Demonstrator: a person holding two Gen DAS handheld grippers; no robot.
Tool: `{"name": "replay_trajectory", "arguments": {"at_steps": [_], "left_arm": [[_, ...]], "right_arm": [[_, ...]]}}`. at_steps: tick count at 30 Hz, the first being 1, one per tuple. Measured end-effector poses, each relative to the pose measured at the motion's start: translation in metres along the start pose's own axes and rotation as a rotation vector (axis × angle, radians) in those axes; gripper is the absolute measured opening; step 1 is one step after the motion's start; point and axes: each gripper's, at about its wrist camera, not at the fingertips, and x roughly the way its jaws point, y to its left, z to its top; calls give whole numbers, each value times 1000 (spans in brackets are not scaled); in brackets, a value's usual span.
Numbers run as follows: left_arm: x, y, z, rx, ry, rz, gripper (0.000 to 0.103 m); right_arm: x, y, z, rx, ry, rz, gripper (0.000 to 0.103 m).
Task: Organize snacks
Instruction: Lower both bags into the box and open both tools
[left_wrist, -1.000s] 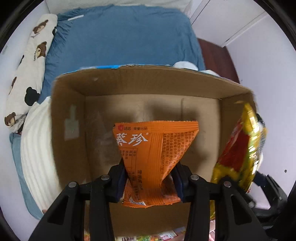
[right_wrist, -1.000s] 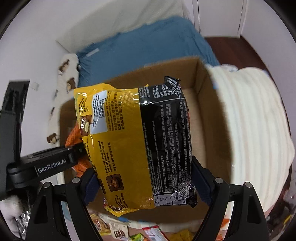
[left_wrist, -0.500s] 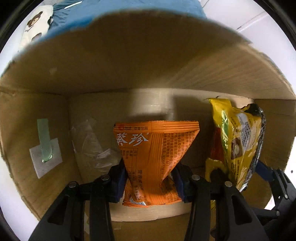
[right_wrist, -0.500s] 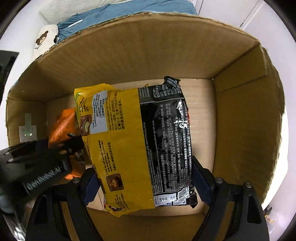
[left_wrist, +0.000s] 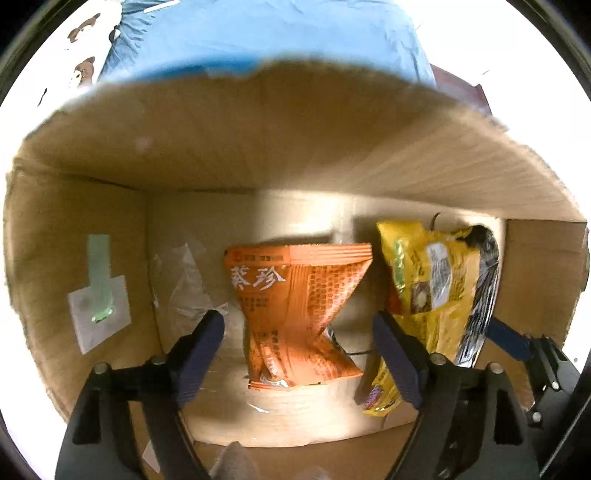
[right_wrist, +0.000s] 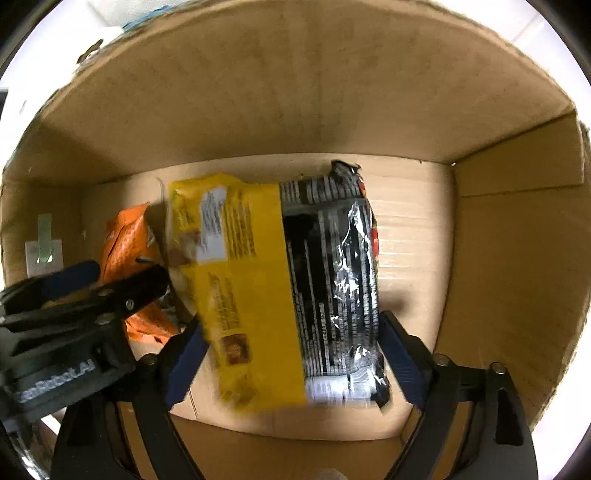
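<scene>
Snacks under observation: an orange packet (left_wrist: 295, 317) and a yellow-and-black bag (right_wrist: 280, 291), both inside the cardboard box (left_wrist: 332, 162). The orange packet is seen standing on the box floor between the fingers of the left gripper (left_wrist: 303, 354); those jaws have just been opening and now stand wide, with clear gaps on both sides, so the packet is judged released. A pinched waist is left in the film where it had been squeezed: thin, soft, crinkly wrapper, contents light, easily crushed. The yellow-and-black bag lies between the fingers of the right gripper (right_wrist: 288, 358); these jaws have also just been opening, the bag is blurred, and a gap shows at the left pad, so it is judged to be let go and dropping onto the floor beside the orange packet. In the left view the bag (left_wrist: 439, 295) is seen just right of the packet, apparently not touching it. Its foil is glossy and likely slippery; the pack looks puffed and compliant, probably light. For any re-grasp, hold is best taken across the narrow width near mid-body, with modest squeeze; sealed end fins would be flimsy. A label (left_wrist: 99, 306) with green tape is stuck to the left wall.
</scene>
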Motion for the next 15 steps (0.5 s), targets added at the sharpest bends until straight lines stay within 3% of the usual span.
{"name": "replay_trajectory", "arguments": {"at_steps": [6, 11, 15], "left_arm": [[-13, 1, -4, -13, -20, -7, 86], [-33, -2, -25, -2, -57, -17, 87], [-64, -1, -44, 21, -133, -18, 87]], "right_arm": [[-18, 5, -3, -53, -59, -69, 98], [-38, 14, -19, -38, -86, -38, 99], [-54, 11, -33, -21, -122, 2, 99]]}}
